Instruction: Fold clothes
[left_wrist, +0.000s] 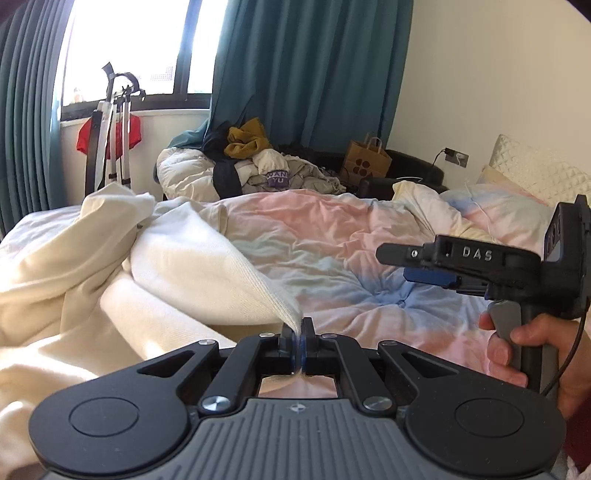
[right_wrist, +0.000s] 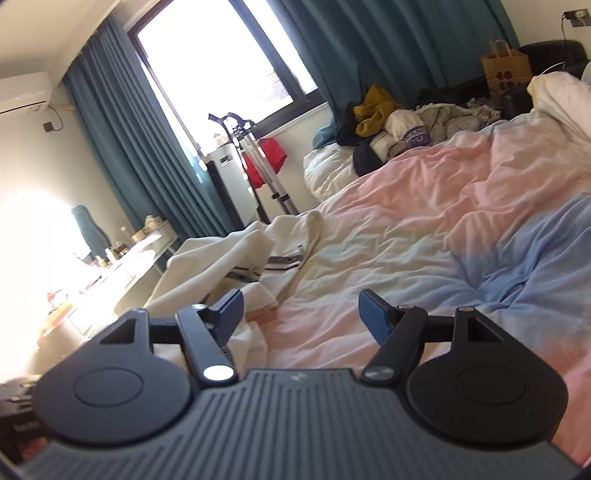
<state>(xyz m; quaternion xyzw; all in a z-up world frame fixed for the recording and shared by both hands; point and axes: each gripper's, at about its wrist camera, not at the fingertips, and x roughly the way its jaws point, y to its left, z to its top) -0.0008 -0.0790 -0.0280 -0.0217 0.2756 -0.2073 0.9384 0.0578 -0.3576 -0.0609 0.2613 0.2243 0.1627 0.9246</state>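
Note:
A cream knit garment (left_wrist: 177, 266) lies crumpled on the left side of the bed. My left gripper (left_wrist: 298, 332) is shut on a corner of it, and the fabric runs taut from the jaws up to the left. In the left wrist view my right gripper (left_wrist: 402, 264) hangs at the right, held by a hand (left_wrist: 506, 354), above the duvet and apart from the garment. The right wrist view shows the right gripper (right_wrist: 301, 314) open with nothing between its blue pads (right_wrist: 371, 314). The same cream garment (right_wrist: 258, 254), with a dark striped band, lies just ahead to its left.
The bed carries a rumpled pink, white and blue duvet (left_wrist: 332, 243). A heap of other clothes (left_wrist: 258, 162) sits beyond the bed's far side under teal curtains (left_wrist: 306, 74). A brown paper bag (left_wrist: 367, 158), a pillow (left_wrist: 535, 173) and a metal stand (left_wrist: 114, 136) by the window surround it.

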